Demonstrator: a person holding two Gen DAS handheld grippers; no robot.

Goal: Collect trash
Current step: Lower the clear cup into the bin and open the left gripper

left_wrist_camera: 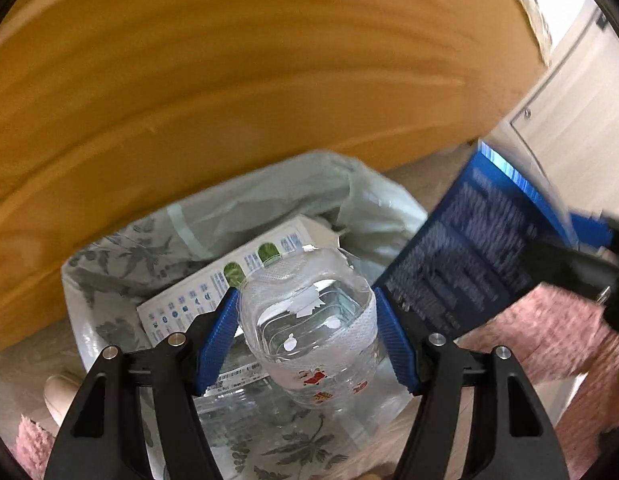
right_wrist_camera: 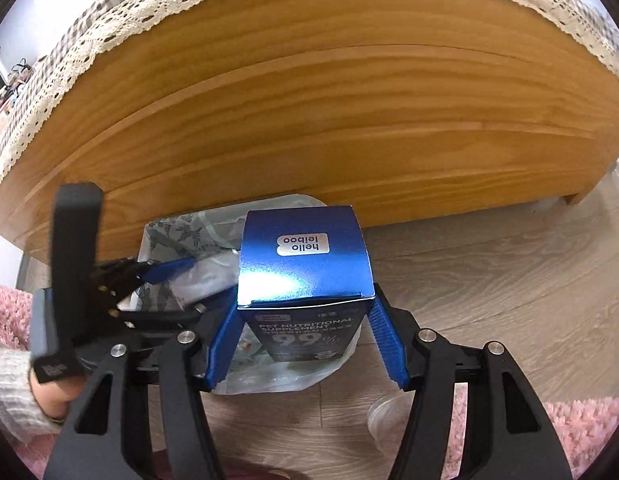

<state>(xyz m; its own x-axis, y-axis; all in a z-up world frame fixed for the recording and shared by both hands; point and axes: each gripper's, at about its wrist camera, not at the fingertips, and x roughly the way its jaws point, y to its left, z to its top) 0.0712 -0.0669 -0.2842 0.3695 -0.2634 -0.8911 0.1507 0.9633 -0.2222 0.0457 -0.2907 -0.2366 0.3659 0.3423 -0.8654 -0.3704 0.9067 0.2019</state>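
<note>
Left claw (left_wrist_camera: pixel 307 332) grips the plastic bottle (left_wrist_camera: pixel 313 328) over the bin (left_wrist_camera: pixel 109 320), right claw (right_wrist_camera: pixel 305 336) grips the blue box (right_wrist_camera: pixel 305 264) beside it: both releasing together risks collision or rim bounce-out.

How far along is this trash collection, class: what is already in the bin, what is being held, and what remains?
Done: a white carton already lies in the lined trash bin. In hand: the left gripper clamps a clear plastic bottle above the bin, and the right gripper clamps a blue supplement box at its edge. Left: release both into the bin. A clear item on the floor may follow.
</note>
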